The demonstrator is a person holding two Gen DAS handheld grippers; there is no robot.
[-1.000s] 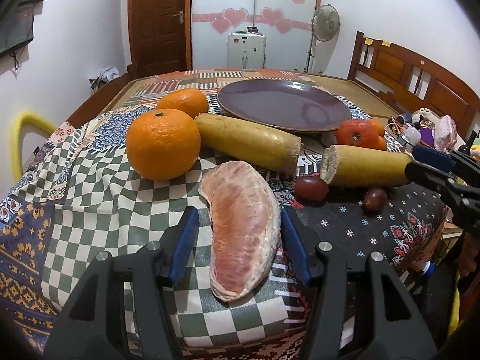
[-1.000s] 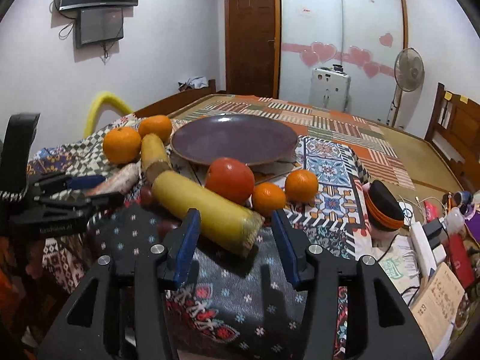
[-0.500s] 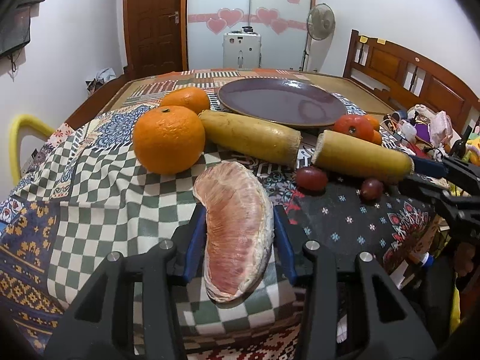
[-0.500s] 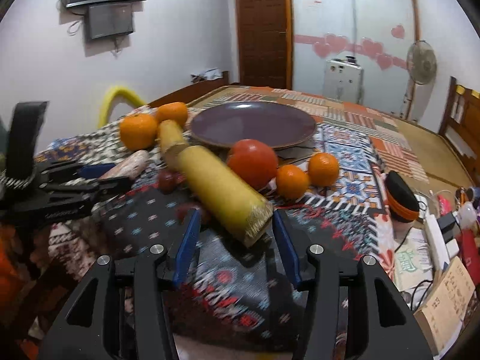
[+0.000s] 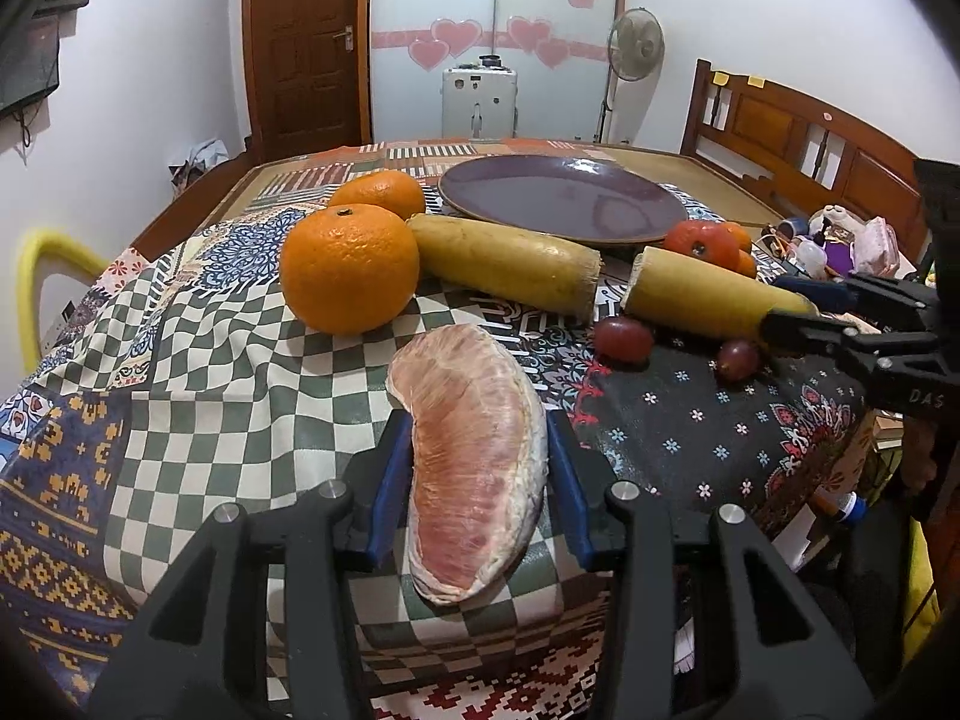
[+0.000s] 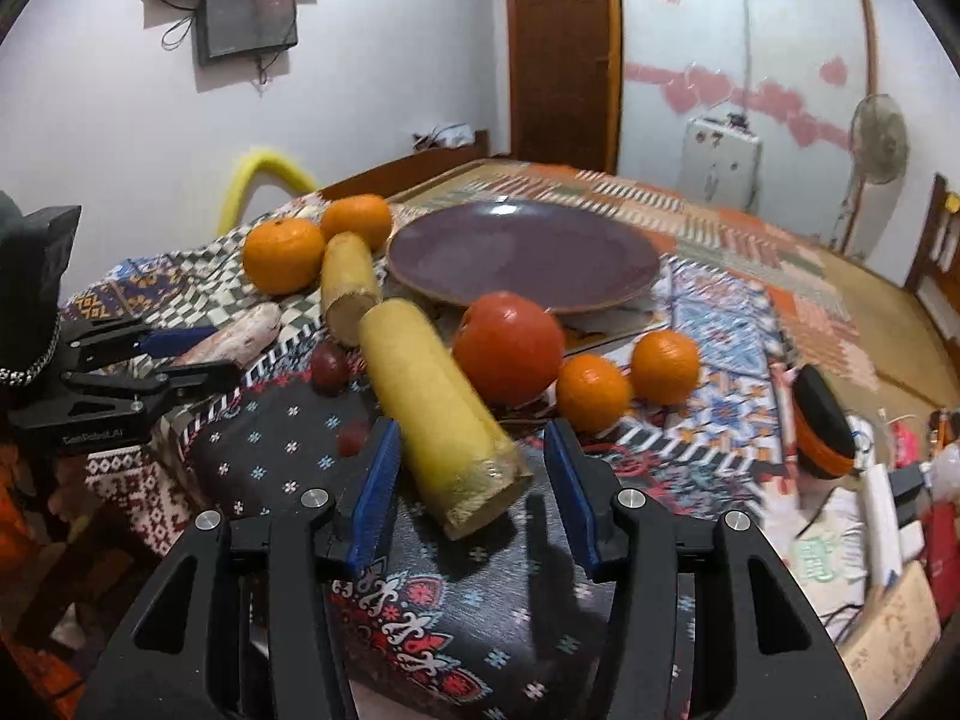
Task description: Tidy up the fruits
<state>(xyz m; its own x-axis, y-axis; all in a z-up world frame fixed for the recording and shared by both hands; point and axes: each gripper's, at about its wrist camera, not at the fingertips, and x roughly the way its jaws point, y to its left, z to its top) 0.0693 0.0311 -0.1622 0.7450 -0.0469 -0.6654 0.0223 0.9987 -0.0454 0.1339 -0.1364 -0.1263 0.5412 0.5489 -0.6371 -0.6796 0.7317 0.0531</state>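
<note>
A pink peeled pomelo segment (image 5: 462, 372) lies on the checked cloth, and my left gripper (image 5: 477, 450) is shut on it, both blue pads pressing its sides. A yellow sugarcane piece (image 6: 432, 396) lies with its cut end between the jaws of my right gripper (image 6: 473, 429). Those jaws are closing, with a gap still showing at the right pad. Behind stands a purple plate (image 5: 558, 198). Two big oranges (image 5: 348, 267), a second cane piece (image 5: 504, 264), a red fruit (image 6: 507, 354), two small mandarins (image 6: 591, 393) and two grapes (image 5: 623, 339) lie around.
The table's right edge drops to a cluttered shelf with a black-and-orange cap (image 6: 822, 426), papers and bottles. A wooden headboard (image 5: 810, 138) stands at the right. A yellow chair back (image 5: 36, 276) rises at the left edge.
My left jaws closed onto the pomelo segment and have kept still since. My right gripper tilted and came in around the cane's cut end, its jaws narrowing.
</note>
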